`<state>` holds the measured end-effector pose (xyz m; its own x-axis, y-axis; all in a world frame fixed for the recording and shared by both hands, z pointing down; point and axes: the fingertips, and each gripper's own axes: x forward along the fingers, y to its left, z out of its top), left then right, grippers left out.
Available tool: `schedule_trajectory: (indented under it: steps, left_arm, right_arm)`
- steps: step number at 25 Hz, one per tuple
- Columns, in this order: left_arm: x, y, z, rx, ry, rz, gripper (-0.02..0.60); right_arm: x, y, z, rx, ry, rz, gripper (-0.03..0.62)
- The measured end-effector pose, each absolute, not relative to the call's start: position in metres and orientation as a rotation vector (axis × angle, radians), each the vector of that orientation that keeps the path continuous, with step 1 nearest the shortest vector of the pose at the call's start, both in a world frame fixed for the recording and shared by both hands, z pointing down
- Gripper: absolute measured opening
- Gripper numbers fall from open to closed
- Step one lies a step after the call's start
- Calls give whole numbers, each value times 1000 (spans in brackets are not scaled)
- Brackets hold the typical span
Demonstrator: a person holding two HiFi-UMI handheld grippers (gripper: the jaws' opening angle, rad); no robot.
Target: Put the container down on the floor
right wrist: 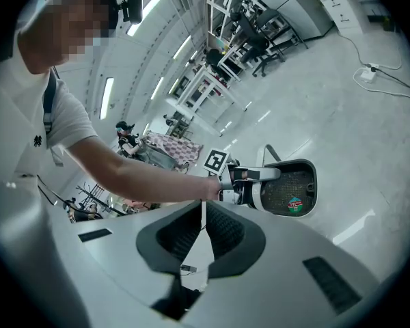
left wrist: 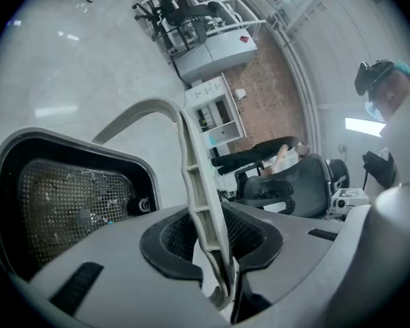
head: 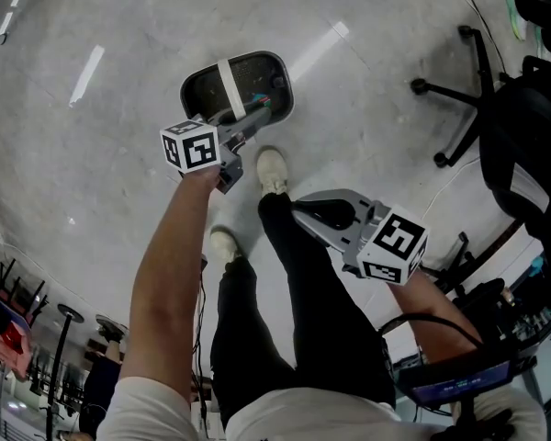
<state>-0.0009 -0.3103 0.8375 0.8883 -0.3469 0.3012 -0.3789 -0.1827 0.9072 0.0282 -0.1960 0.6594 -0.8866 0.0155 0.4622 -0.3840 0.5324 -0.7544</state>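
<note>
The container [head: 195, 88] is a dark mesh basket with a pale rim and a white hoop handle [head: 228, 83]; it appears to rest on the light floor in front of the person's shoes. My left gripper [head: 257, 118] reaches over its near rim. In the left gripper view the handle [left wrist: 195, 183] stands upright between the jaws of the left gripper [left wrist: 206, 216], which are open, with a gap at its left side. The basket's mesh [left wrist: 68, 197] lies just beyond. My right gripper [head: 298, 208] hangs apart, shut with nothing in it [right wrist: 203, 214]; from it I see the container [right wrist: 307, 173].
A small red and green round thing [right wrist: 295, 203] lies inside the basket. The person's shoes [head: 273, 168] stand just behind it. Black office chairs [head: 477, 108] stand at the right. A cable [right wrist: 389, 77] runs across the floor further off, with desks and shelves beyond.
</note>
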Motion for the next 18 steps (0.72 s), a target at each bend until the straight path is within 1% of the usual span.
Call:
schedule_trajectory:
  steps: [3,12,15,18]
  left_arm:
    - [-1,-309,835,1777,-536,0,71]
    - [0,-310,835,1781,-505,2,71]
    - [-1,-312,833,1779,-494,-12,73]
    - [-3,-314,830,1770,-489,-38,98]
  right_arm:
    - [29,-196,659,302,-2360,1309,28]
    - [27,-200,659,310,-2363,1309,28]
    - [27,-200,660,309,-2360,1309,28]
    - [27,-200,661,307,-2359,1307,28]
